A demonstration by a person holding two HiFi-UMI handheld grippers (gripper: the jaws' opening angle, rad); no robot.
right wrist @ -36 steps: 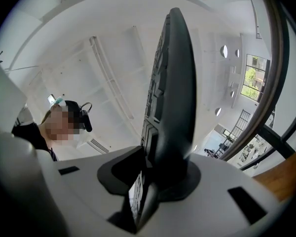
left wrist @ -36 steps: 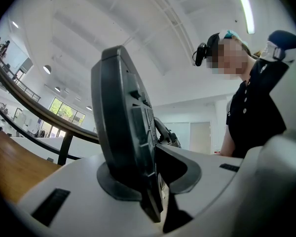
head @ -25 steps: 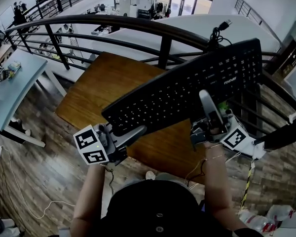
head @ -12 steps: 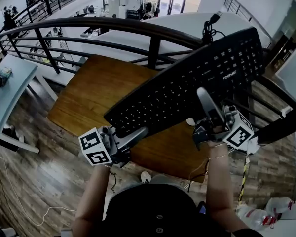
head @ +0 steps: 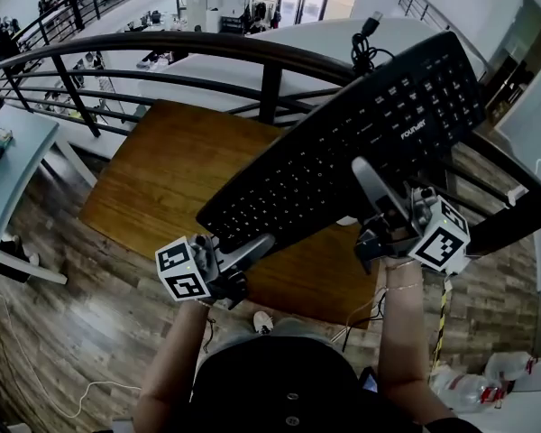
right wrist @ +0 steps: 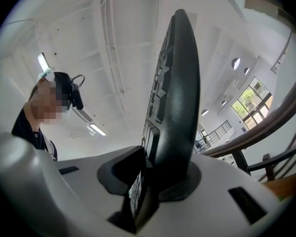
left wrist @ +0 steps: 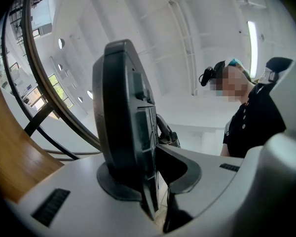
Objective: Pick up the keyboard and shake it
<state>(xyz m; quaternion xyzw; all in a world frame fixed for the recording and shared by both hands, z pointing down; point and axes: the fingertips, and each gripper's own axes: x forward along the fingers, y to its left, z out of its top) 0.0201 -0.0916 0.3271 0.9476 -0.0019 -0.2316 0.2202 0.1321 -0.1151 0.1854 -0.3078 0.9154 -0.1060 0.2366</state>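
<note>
A long black keyboard [head: 343, 147] hangs in the air above a wooden table [head: 171, 170], slanting from lower left up to upper right, its coiled cable [head: 368, 48] dangling at the far end. My left gripper [head: 252, 246] is shut on the keyboard's near left edge. My right gripper [head: 371, 188] is shut on its near right part. In the left gripper view the keyboard [left wrist: 123, 132] stands edge-on between the jaws, and in the right gripper view the keyboard [right wrist: 175, 107] is clamped edge-on the same way.
A dark metal railing [head: 207, 48] runs just behind the table, with a drop to a lower floor beyond it. A pale blue table [head: 9, 165] stands at the left. Wood plank floor [head: 81, 332] surrounds me, and bags [head: 496, 391] lie at the lower right.
The keyboard has tilted more steeply, its right end rising while the left end sinks a little. Both grippers keep their hold and have rolled with it.
</note>
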